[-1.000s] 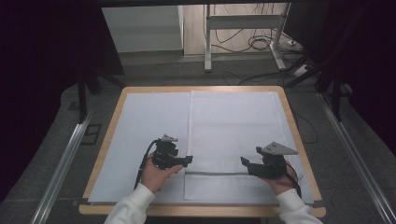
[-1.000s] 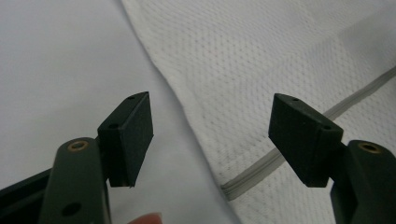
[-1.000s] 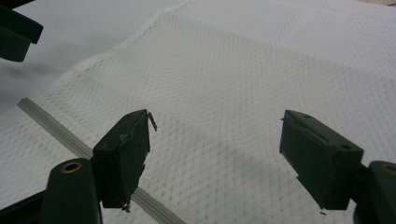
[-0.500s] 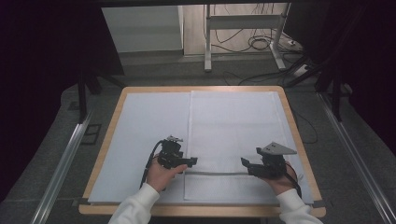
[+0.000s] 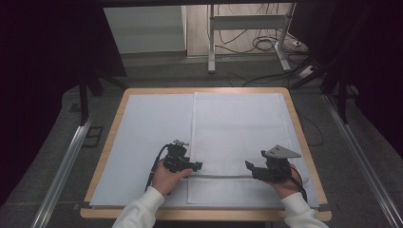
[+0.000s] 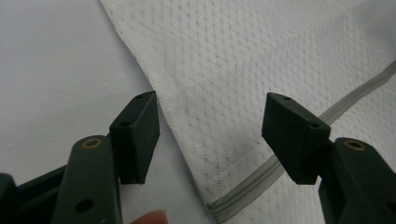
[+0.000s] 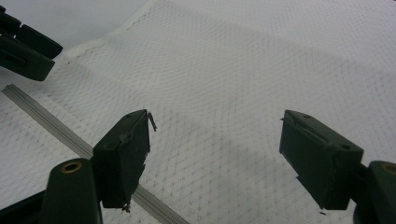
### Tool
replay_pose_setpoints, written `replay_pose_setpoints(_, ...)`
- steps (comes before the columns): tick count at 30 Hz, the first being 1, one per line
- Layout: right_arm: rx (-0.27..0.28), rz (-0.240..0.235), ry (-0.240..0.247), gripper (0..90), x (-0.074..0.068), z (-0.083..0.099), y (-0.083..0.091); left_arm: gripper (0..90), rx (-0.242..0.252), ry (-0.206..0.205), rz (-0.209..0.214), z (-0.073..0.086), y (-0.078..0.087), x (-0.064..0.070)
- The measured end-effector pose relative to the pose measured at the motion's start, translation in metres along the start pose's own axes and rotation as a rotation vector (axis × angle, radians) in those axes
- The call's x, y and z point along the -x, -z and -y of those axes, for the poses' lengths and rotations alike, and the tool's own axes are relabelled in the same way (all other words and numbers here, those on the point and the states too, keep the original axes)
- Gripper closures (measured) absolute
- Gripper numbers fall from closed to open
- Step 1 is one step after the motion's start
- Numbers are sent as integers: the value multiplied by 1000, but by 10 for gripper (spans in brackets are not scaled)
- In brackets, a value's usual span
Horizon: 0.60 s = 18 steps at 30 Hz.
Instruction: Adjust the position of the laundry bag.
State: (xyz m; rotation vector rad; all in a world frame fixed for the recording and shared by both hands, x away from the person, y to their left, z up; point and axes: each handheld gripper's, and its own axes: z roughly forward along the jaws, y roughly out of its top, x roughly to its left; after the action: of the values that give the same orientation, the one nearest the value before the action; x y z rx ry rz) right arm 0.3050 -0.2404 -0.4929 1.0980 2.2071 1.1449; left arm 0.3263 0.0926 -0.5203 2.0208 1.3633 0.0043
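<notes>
Low over the near end of a white mesh cloth [image 5: 237,137], both tongs stand wide open, holding nothing: the left tongs [image 6: 210,135] straddle its left edge where a grey zipper [image 6: 299,140] ends, and the right tongs [image 7: 215,154] hover above the same zipper further along. The cloth lies flat on the right half of the desk [image 5: 114,123], its long axis running away from the person, zipper crosswise. It looks light, limp and likely to sag; the stiffer zipper seam seems the best hold

High view looks down and forward over the table [image 5: 119,142]; both gripper views sit close above the mesh cloth [image 6: 243,60], sharing its grey zipper [image 7: 51,123] between and beside their jaws.
</notes>
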Motion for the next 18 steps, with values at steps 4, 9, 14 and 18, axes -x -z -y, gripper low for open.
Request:
replay_pose_setpoints(4,4,0,-1,238,0,0,1,380,-3,-1,-1,1,-1,0)
replay_pose_setpoints(9,7,0,-2,238,0,-1,1,430,-8,-31,-26,1,-4,5)
replay_pose_setpoints(14,5,1,-1,238,0,-1,1,483,3,-34,-36,1,-6,6)
replay_pose_setpoints(18,-3,19,8,238,1,-1,2,578,8,-88,-85,1,-7,10)
